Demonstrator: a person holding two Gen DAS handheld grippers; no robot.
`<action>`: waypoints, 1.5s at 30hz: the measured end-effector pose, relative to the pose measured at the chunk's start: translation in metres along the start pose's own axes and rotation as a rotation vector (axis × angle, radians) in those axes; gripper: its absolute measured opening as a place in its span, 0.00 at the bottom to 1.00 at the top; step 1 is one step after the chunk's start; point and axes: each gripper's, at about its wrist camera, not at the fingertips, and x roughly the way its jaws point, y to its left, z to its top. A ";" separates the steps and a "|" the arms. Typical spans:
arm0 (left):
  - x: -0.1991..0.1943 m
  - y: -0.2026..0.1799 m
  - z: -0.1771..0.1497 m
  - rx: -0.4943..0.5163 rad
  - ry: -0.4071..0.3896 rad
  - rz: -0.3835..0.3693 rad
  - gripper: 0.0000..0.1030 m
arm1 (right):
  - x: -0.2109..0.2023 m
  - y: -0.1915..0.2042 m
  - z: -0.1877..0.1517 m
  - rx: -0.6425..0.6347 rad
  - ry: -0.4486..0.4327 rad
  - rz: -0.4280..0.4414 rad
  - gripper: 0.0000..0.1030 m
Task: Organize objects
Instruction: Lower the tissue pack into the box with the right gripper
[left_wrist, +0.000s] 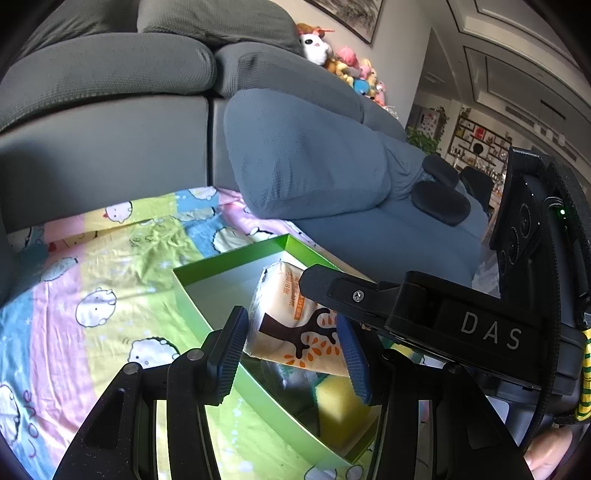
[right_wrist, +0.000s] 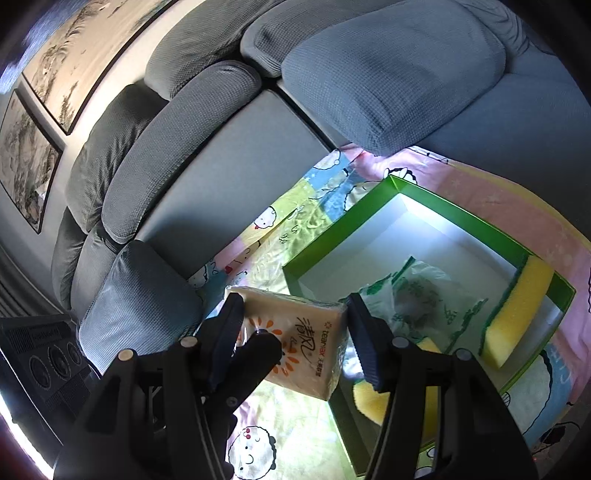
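A tissue pack (left_wrist: 295, 328), cream with an orange tree print, hangs tilted over the near edge of an open green box (left_wrist: 229, 258). My left gripper (left_wrist: 293, 350) is shut on it, a blue pad on each side. One black finger (left_wrist: 321, 284) of the right gripper reaches in from the right and touches the pack's top. In the right wrist view the same tissue pack (right_wrist: 310, 350) sits between the pads of my right gripper (right_wrist: 295, 336), also shut on it. A left finger (right_wrist: 258, 350) crosses in front of it. The green box (right_wrist: 332, 229) lies just beyond.
Inside the box are a yellow sponge (right_wrist: 517, 310), a second yellow sponge (right_wrist: 373, 402) and a green-printed plastic bag (right_wrist: 417, 295). The box rests on a pastel cartoon sheet (left_wrist: 92, 295) on a grey sofa (left_wrist: 110, 140). A blue-grey cushion (left_wrist: 306, 162) lies behind, and soft toys (left_wrist: 347, 66) are piled further back.
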 end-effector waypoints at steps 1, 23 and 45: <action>0.001 0.000 0.000 0.000 0.003 -0.001 0.49 | 0.000 -0.001 0.000 0.002 0.001 -0.003 0.55; 0.026 0.001 -0.007 -0.038 0.092 -0.049 0.49 | 0.011 -0.018 0.002 0.029 0.037 -0.085 0.55; 0.041 -0.009 -0.009 -0.041 0.143 -0.099 0.49 | 0.009 -0.033 0.005 0.062 0.032 -0.143 0.55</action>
